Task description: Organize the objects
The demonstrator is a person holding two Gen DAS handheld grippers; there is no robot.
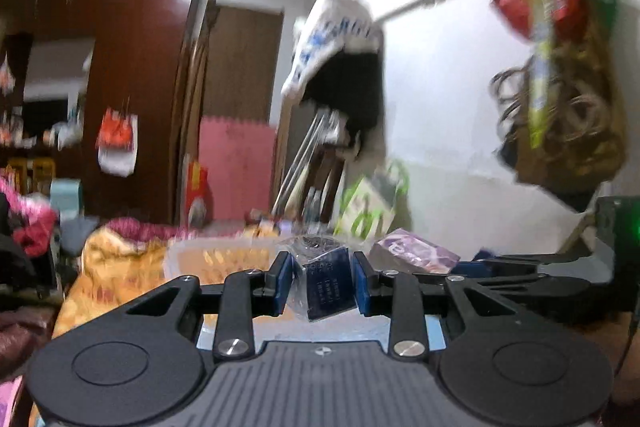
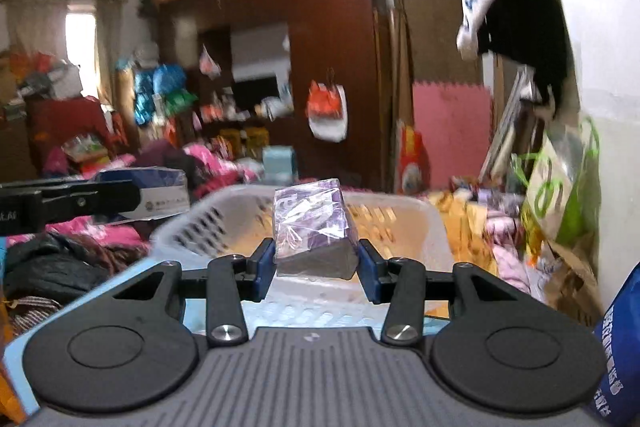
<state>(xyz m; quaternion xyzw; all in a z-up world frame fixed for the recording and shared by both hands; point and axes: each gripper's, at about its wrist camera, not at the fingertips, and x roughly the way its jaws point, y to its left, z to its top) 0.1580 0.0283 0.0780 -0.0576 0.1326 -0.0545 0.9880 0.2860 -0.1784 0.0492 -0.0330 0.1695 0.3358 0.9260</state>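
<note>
Two grippers, two wrapped packets, one white basket [image 2: 400,223]. The left gripper [image 1: 322,283] clamps a dark blue packet [image 1: 328,287] between its pads; the right gripper [image 2: 316,267] grips a purple packet [image 2: 310,223], held above the basket's near rim. What lies inside the basket cannot be made out; it sits on an orange bedspread [image 1: 116,263].
</note>
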